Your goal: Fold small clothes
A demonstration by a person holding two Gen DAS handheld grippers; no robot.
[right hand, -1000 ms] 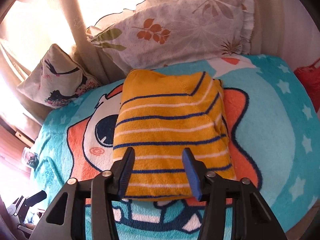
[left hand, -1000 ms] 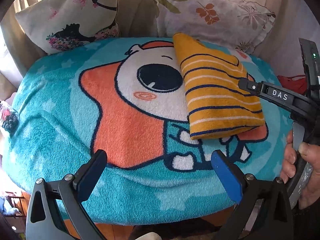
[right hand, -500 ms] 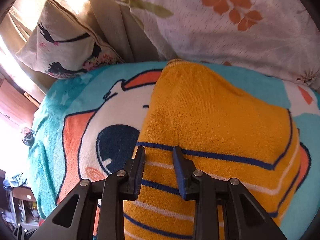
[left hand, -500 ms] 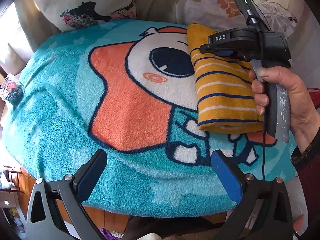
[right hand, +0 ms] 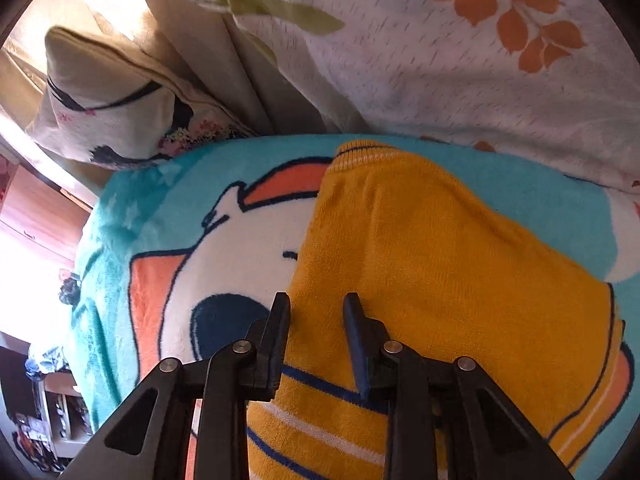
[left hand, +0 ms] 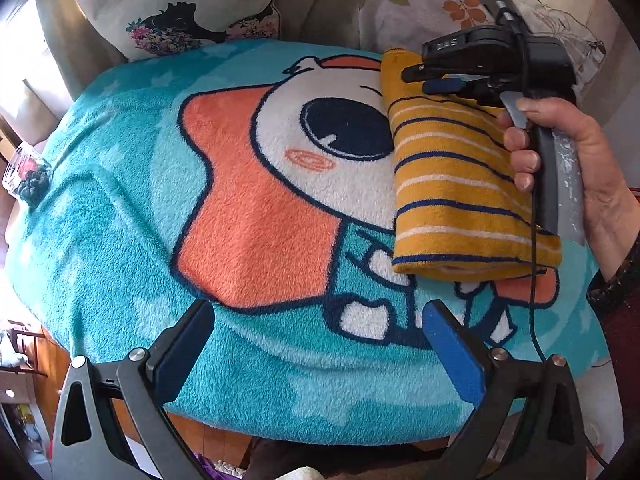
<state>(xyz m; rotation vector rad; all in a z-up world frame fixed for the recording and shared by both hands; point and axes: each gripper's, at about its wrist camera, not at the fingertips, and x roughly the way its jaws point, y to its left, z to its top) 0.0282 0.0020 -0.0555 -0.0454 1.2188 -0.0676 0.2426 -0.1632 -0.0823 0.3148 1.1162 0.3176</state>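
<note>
Left wrist: right gripper (left hand: 444,80) now moved up over far end of folded striped garment (left hand: 468,184) on cartoon blanket (left hand: 248,208); left gripper (left hand: 316,344) wide open, empty. Right wrist: jaws narrowed, straddling garment's left edge, not visibly pinching; could snag one layer and undo fold

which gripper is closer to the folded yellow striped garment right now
Right. The right gripper is over the garment; the left gripper hangs apart above the blanket's near edge.

fluffy fleece blanket (left hand: 248,216), seemingly knit garment (left hand: 452,184)
</note>
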